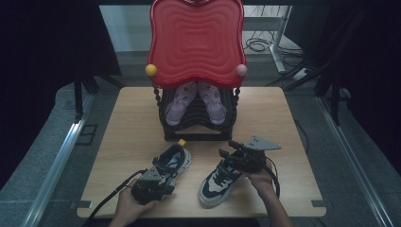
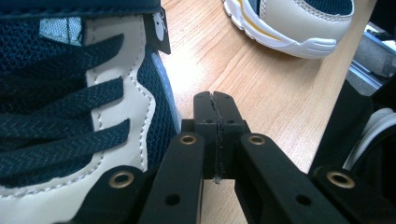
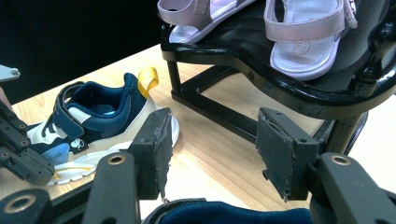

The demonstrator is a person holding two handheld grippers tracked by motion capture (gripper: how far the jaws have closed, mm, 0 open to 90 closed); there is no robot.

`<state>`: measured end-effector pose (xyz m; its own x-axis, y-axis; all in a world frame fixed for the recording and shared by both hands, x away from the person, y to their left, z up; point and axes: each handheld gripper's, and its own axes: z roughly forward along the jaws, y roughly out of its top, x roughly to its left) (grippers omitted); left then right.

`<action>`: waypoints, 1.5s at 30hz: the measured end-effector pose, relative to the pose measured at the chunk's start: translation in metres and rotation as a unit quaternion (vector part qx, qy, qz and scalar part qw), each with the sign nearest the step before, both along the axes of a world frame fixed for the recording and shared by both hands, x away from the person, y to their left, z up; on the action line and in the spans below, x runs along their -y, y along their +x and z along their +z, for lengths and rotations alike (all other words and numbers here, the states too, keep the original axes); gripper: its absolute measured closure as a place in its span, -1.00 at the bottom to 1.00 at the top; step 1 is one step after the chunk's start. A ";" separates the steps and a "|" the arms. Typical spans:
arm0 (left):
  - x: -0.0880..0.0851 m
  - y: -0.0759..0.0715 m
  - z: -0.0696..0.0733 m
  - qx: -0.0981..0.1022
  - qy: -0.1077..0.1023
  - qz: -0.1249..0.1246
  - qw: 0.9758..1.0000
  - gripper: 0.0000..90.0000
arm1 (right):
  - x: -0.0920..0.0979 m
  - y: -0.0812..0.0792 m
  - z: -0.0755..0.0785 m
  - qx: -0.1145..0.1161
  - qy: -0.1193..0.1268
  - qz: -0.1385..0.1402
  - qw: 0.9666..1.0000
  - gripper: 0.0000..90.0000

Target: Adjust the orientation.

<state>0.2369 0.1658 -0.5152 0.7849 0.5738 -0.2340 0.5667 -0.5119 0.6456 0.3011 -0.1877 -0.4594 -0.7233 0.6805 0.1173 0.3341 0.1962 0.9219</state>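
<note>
Wooden table (image 1: 118, 123): sneakers (image 1: 218, 179), shoe rack (image 1: 198, 130)

A light wooden counter (image 1: 265, 118) stands on a grey floor (image 1: 42, 142) in a dim room. Dark curtains (image 1: 42, 42) hang at both sides. Metal rails (image 1: 61, 151) run along the floor beside the counter. Behind, black cables (image 1: 257, 45) lie near a white table leg (image 1: 279, 33).

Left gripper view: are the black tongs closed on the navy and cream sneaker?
No: the left gripper's tongs are shut on nothing, pads pressed together over bare wooden table beside the navy and cream sneaker.
</note>
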 end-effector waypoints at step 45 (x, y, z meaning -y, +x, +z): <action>-0.050 0.017 -0.006 -0.021 0.005 0.071 0.997 0.99 | 0.000 -0.001 0.002 0.004 -0.003 -0.008 1.000 0.01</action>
